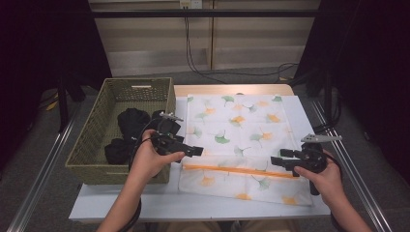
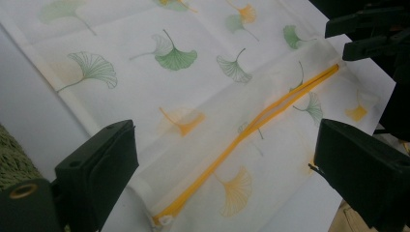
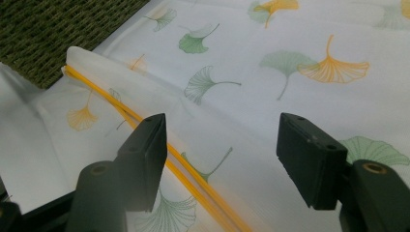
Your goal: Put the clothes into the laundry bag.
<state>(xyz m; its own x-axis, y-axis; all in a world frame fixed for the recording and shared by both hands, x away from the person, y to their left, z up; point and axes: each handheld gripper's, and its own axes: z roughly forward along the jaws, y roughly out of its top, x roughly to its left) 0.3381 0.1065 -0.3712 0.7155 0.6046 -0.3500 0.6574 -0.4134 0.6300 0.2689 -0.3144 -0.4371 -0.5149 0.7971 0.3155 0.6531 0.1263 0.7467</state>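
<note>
A white table [image 1: 145, 205] stands on grey floor [image 1: 43, 159], before a pale panelled wall [image 1: 251, 43] with black cables [image 1: 193, 58].

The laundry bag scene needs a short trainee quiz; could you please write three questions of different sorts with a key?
1. True or false: the yellow zipper runs along the laundry bag near the edge closest to the person.
2. What lies in the woven basket? A) dark clothes B) plates C) fruit
3. Are the jaws of the left gripper and the right gripper pressing on anything?

Key: 1 true. 2 A, the dark clothes. 3 No; both are open, apart over the bag.
</note>
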